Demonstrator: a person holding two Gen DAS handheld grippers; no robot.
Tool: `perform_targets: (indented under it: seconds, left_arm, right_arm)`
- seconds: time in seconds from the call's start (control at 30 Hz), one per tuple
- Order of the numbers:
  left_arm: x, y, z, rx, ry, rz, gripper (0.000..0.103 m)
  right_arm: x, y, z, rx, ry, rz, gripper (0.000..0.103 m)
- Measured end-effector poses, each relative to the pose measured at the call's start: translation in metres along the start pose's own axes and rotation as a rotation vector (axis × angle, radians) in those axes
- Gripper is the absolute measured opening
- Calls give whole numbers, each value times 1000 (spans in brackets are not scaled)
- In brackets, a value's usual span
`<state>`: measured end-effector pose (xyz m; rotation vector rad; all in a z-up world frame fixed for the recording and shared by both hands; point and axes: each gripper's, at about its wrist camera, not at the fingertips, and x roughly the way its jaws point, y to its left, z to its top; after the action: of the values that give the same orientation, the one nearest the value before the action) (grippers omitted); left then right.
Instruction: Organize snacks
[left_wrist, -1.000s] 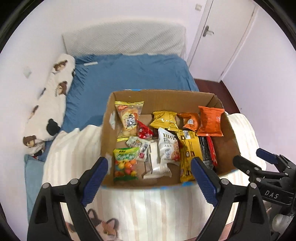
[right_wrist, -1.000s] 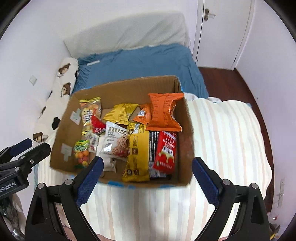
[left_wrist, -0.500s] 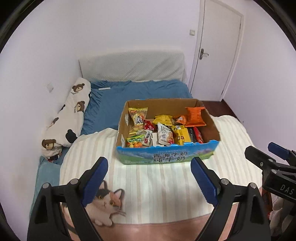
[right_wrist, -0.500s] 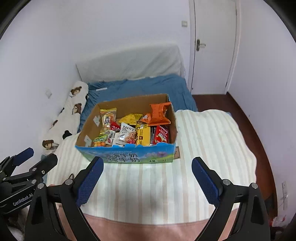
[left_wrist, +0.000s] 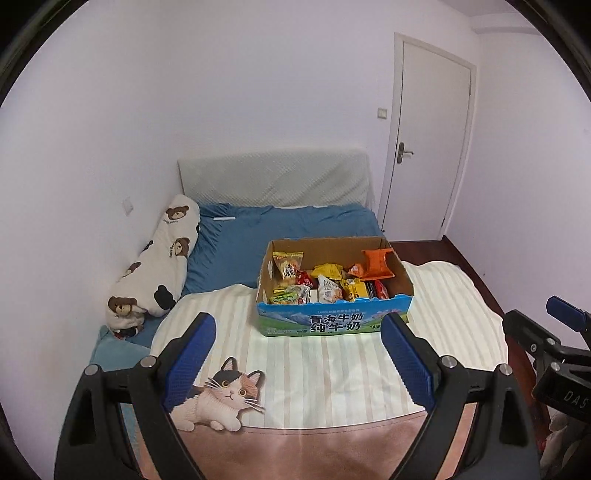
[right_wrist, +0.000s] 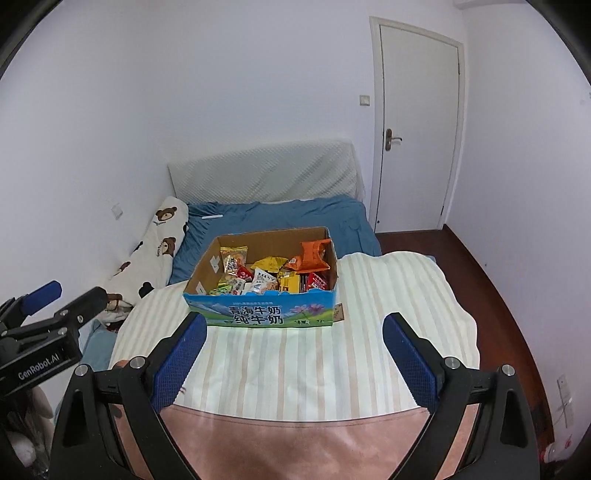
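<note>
We hold the left claw and right claw wide apart and empty above the soft striped blanket, well short of the goods. Beyond, the open cardboard box sits on the bed, crinkly foil snacks lying loose inside, seemingly already gathered there.

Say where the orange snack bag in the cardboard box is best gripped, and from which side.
Probably its top crimped edge, from above. The orange snack bag stands propped at the far right of the cardboard box, above the flatter packets, so that edge is free. Both the left gripper and right gripper are open and empty.
</note>
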<state>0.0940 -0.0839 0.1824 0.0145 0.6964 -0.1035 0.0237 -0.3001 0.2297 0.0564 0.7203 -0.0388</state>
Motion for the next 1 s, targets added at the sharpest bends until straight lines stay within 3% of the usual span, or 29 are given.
perform_targets:
  seconds: [0.3,0.37,0.57,1.0]
  left_arm:
    - [-9,3,-6,-27,-31,10,92]
    - [-4,4,-5,-32,-29,8,103]
    - [20,7,-2,-41,-49,29,103]
    - [87,7,5,-26,11,61,103]
  right_arm:
    - [-21,5,-2,-17,-36,-13,102]
    - [-17,7,1,-28,-52,-22,103]
    - [11,4,11,-9,-57,-48,103]
    - [83,0,30,8,-29,-107,103]
